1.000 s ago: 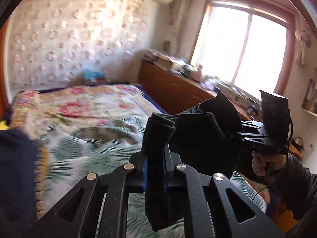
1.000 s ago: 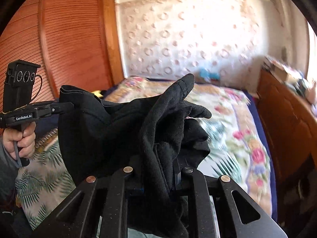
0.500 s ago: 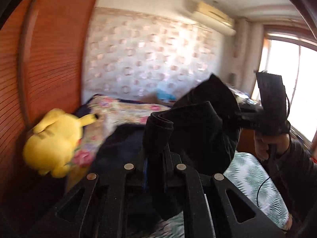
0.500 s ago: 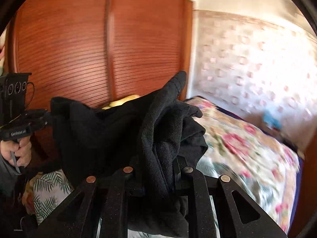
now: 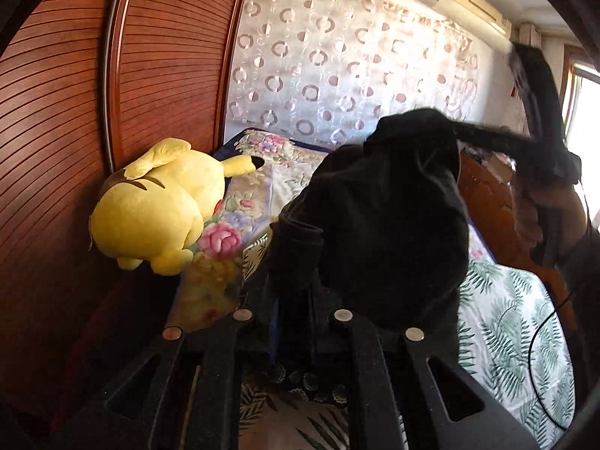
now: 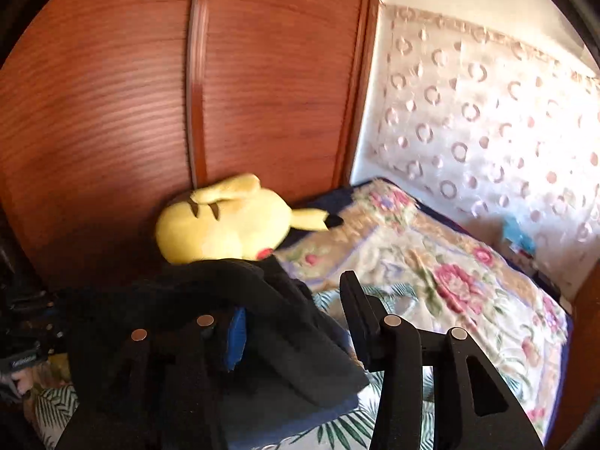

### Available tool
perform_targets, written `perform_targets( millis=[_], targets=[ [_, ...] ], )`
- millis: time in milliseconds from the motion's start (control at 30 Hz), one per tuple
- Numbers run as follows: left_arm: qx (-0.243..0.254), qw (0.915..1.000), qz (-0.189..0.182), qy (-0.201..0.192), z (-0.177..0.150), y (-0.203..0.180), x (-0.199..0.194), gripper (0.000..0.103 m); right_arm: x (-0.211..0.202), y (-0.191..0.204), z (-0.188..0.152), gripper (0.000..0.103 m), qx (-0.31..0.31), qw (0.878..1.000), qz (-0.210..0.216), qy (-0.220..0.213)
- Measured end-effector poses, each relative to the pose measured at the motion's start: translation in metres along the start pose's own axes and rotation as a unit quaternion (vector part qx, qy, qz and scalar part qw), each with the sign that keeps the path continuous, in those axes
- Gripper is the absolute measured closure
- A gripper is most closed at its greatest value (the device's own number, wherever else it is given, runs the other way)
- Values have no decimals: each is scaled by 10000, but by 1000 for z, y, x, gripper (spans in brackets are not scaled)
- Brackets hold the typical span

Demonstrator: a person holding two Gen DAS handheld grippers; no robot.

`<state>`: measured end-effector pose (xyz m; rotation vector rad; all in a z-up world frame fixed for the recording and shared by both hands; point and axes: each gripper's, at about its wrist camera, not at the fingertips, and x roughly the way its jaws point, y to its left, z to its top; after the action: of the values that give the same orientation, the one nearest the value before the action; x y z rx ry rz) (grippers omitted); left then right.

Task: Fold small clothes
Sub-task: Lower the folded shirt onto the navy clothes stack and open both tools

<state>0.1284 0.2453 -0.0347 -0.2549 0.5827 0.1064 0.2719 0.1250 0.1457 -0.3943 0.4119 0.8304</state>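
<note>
Two views are showing one black garment (image 5: 390, 217) held above a bed. From the left wrist camera, the left gripper (image 5: 292, 300) is pinching a bunched edge of the cloth between its narrow, closed fingers, and the rest of the fabric is billowing up and to the right in front of the lens. Far right, blurred, the right gripper (image 5: 540, 112) is swinging clear of the cloth, gripped by the person's hand (image 5: 532, 221). To the left a yellow Pikachu plush (image 5: 157, 206) is lying on the floral bedspread (image 5: 258, 195), its back against the slatted wooden wardrobe doors (image 5: 112, 112). Beyond it hangs a curtain with ring patterns (image 5: 337, 75), an air conditioner (image 5: 472, 3) mounted above.

From the right wrist camera, the right gripper (image 6: 296, 318) is standing wide open — its left finger with the blue pad (image 6: 234, 337) is lying under draped fabric, its right finger bare. The black garment (image 6: 225, 300) is sagging across the near left, nothing clamping it here. The left gripper (image 6: 26, 337) is showing at the far left edge, its jaws hidden. Behind, the plush (image 6: 225, 225) is resting beside the wardrobe (image 6: 187, 93) on the bedspread (image 6: 431, 262).
</note>
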Motion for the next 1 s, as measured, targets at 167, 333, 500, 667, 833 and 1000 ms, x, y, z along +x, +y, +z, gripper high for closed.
perform_targets(
  millis=[167, 333, 500, 667, 833, 1000],
  targets=[
    [94, 9997, 167, -149, -6, -1, -24, 83, -2, 1, -39, 56, -58, 9992, 377, -80],
    [178, 9993, 132, -293, -5, -6, -39, 69, 21, -63, -42, 56, 678, 9938, -832, 293],
    [328, 9985, 28, -426, -1, -15, -53, 50, 28, -117, -29, 54, 1229, 9834, -1264, 433],
    [541, 9968, -62, -589, 1, -29, -62, 22, 8, -124, -35, 53, 1118, 9877, -1037, 352],
    [755, 9953, -76, -599, 2, -46, -64, 19, -26, -101, -57, 53, 987, 9920, -777, 153],
    [930, 9936, -173, -625, -1, -71, -68, 19, -113, -72, -109, 53, 1009, 9923, -722, -61]
  ],
)
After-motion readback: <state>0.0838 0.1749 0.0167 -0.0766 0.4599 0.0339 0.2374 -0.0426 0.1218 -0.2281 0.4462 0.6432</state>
